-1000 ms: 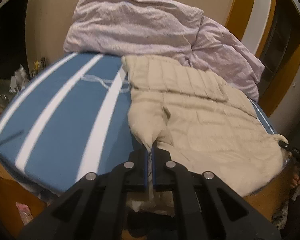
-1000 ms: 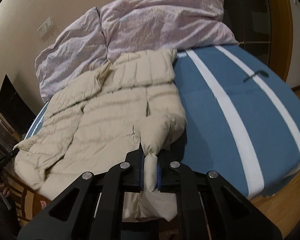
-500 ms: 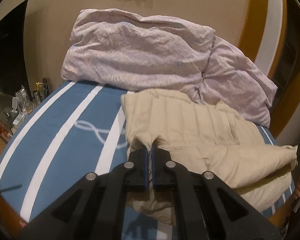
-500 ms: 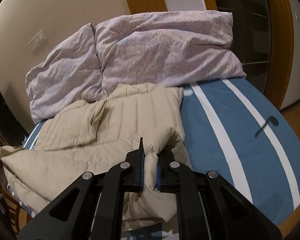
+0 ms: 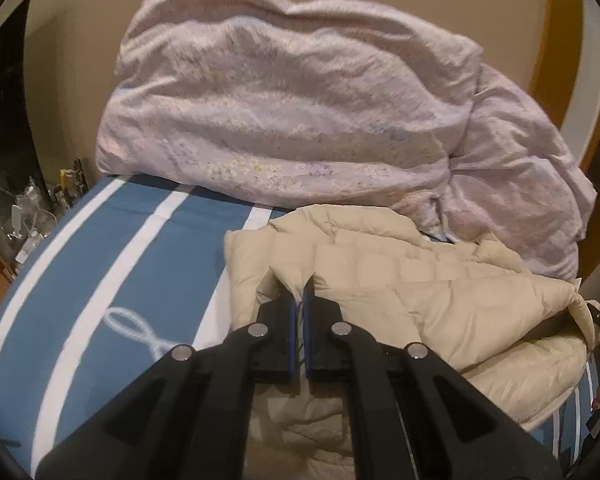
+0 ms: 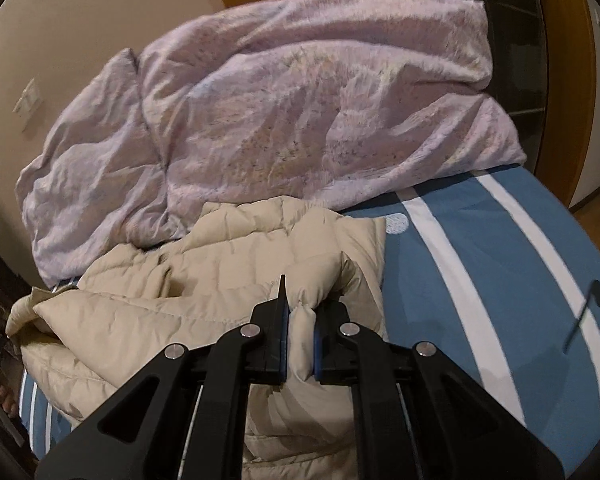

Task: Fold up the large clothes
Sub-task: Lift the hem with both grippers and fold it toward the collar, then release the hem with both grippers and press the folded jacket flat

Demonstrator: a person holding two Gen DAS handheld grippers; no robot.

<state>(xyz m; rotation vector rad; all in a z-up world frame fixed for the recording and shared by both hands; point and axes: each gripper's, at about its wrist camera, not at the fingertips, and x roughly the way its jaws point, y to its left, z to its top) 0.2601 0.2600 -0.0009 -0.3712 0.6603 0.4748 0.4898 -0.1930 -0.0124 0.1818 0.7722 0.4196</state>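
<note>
A beige quilted puffer jacket (image 5: 440,280) lies on the blue bed with white stripes (image 5: 112,280). My left gripper (image 5: 299,300) is shut on a pinch of the jacket's hem and holds it over the jacket's upper part. In the right wrist view the jacket (image 6: 204,304) is doubled over itself. My right gripper (image 6: 300,312) is shut on a thick puffed fold of the hem. Both held edges are near the jacket's far end, close to the duvet.
A crumpled lilac duvet (image 5: 300,112) is heaped against the wall at the head of the bed, also in the right wrist view (image 6: 300,100). A cluttered side table (image 5: 28,208) stands left of the bed. A wooden door frame (image 6: 564,80) is at the right.
Both grippers carried the jacket's lower hem forward toward the duvet, folding the jacket over itself. The jacket lay flat a second ago and is now doubled.
</note>
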